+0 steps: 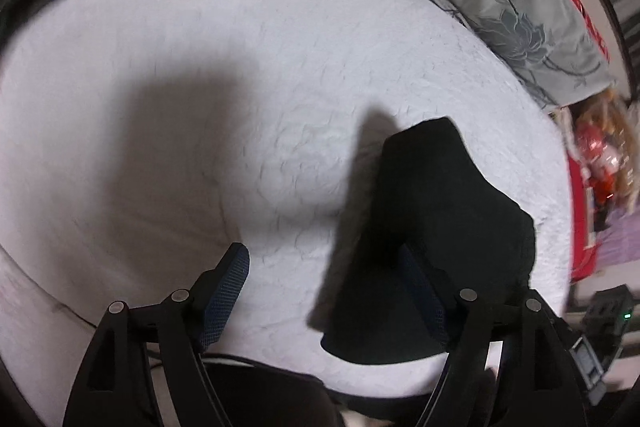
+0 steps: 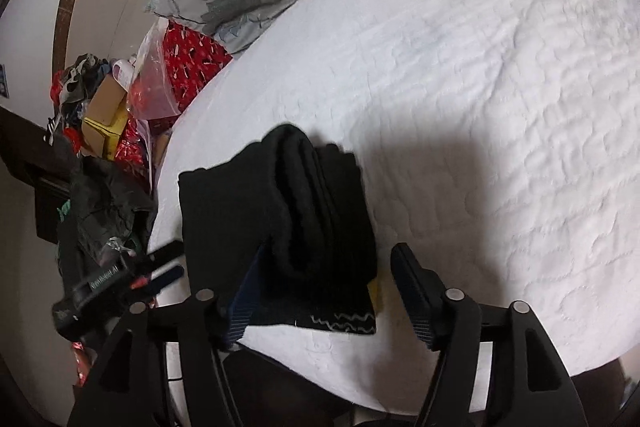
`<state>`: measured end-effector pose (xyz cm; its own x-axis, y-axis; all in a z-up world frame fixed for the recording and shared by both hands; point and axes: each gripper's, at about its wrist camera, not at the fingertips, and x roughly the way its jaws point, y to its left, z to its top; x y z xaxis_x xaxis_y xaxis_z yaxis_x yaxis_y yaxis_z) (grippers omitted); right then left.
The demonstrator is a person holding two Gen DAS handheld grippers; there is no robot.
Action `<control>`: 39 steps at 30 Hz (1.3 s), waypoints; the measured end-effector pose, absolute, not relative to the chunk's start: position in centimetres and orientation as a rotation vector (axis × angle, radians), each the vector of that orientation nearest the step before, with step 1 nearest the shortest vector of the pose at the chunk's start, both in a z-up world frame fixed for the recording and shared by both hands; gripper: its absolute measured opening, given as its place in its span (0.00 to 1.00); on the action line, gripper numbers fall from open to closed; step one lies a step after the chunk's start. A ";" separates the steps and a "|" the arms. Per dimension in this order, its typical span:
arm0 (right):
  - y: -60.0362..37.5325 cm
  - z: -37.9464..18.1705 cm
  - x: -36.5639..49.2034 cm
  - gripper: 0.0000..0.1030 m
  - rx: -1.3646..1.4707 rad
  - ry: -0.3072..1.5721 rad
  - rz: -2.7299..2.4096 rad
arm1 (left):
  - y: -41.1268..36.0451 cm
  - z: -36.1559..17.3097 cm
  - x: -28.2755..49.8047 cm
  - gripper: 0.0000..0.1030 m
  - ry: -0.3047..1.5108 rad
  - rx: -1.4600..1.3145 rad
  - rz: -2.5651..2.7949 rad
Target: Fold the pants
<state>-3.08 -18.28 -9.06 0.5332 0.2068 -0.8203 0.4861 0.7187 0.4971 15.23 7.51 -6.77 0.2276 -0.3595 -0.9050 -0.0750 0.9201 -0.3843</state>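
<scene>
Pants (image 2: 280, 227), one black folded bundle, lie near the edge of the white quilted bed (image 2: 500, 87), long axis running away from the cameras. Two grippers: the right gripper (image 2: 324, 291) is spread around the bundle's near end, and I cannot tell if its pads touch; the left gripper (image 1: 324, 291) is spread over bare quilt. Only the right view shows the wavy pale stitching (image 2: 344, 321).

Both tools are matte black: the left hand-held gripper (image 1: 324, 291) carries two angular arms with triangular cut-outs, round silver pivot pins (image 1: 180, 295) at each joint, and dark blue ribbed pads (image 1: 226, 297). The right hand-held gripper (image 2: 324, 291) matches it, same silver pins (image 2: 454, 293), its blue pads (image 2: 245, 301) lined with fine ridges.
</scene>
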 end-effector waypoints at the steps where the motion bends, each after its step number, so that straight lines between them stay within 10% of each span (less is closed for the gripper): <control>1: -18.2 -9.0 -3.0 0.67 0.781 1.020 -0.181 | 7.7 -7.2 15.2 0.76 1.347 -0.411 -0.212; 5: -17.5 -9.2 -3.0 0.62 0.764 1.033 -0.166 | 7.4 -8.2 14.8 0.79 1.355 -0.394 -0.232; 8: -16.6 -9.8 -3.1 0.32 0.676 1.082 -0.158 | 6.5 -8.2 14.4 0.80 1.344 -0.306 -0.231; 13: -16.8 -9.8 -2.7 0.40 0.692 1.103 -0.153 | 6.6 -7.4 14.8 0.76 1.335 -0.312 -0.257; 17: -18.3 -8.7 -2.5 0.74 0.798 1.023 -0.140 | 6.5 -6.4 16.0 0.80 1.322 -0.324 -0.318; 27: -19.4 -12.1 -1.1 0.74 0.852 1.044 -0.085 | 4.6 -9.1 17.9 0.97 1.385 -0.271 -0.399; 29: -19.3 -12.4 -0.8 0.60 0.843 1.027 -0.035 | 4.5 -9.4 18.1 0.97 1.383 -0.275 -0.404; 31: -19.6 -12.8 -0.6 0.45 0.851 1.040 -0.032 | 4.5 -9.5 18.1 0.86 1.375 -0.279 -0.408; 33: -19.5 -12.8 -0.4 0.39 0.859 1.051 -0.035 | 4.3 -9.4 17.9 0.34 1.392 -0.332 -0.492; 39: -18.4 -10.8 -0.8 0.32 0.803 1.060 0.010 | 5.7 -9.4 16.9 0.27 1.402 -0.442 -0.485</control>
